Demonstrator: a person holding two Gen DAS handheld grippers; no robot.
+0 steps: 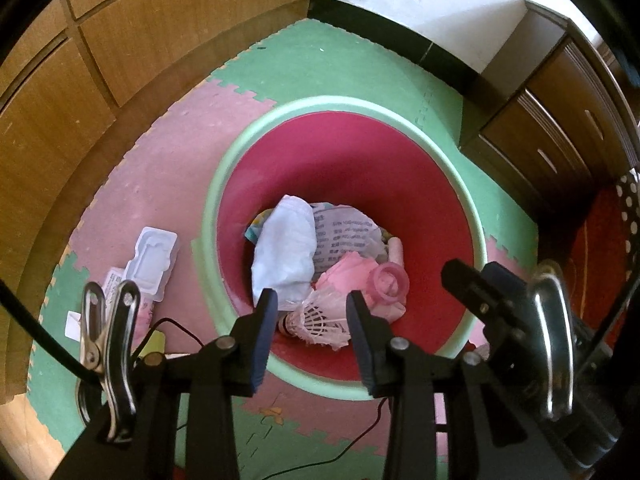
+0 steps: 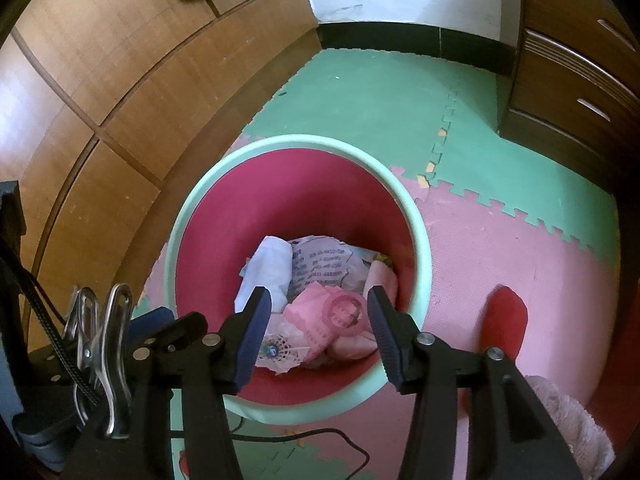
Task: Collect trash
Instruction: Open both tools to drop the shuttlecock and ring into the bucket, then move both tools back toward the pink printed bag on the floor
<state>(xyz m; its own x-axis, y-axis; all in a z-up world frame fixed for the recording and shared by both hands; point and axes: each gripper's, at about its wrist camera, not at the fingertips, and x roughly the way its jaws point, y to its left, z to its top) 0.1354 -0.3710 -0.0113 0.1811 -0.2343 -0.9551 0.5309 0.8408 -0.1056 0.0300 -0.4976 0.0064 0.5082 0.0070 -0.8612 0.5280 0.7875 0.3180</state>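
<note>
Red bin (image 1: pixel 360 152), left gripper (image 1: pixel 312 312) and right gripper (image 2: pixel 318 312) angled down above, jaws apart

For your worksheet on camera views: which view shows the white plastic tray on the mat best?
The left wrist view: the tray lies in plain sight on the mat left of the bin. The right wrist view does not show it.

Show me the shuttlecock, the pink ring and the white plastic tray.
shuttlecock (image 1: pixel 316 320), left wrist view, feather skirt.
pink ring (image 1: pixel 389 283), left wrist view, its rim.
white plastic tray (image 1: pixel 152 256), left wrist view, moulded middle.
</note>
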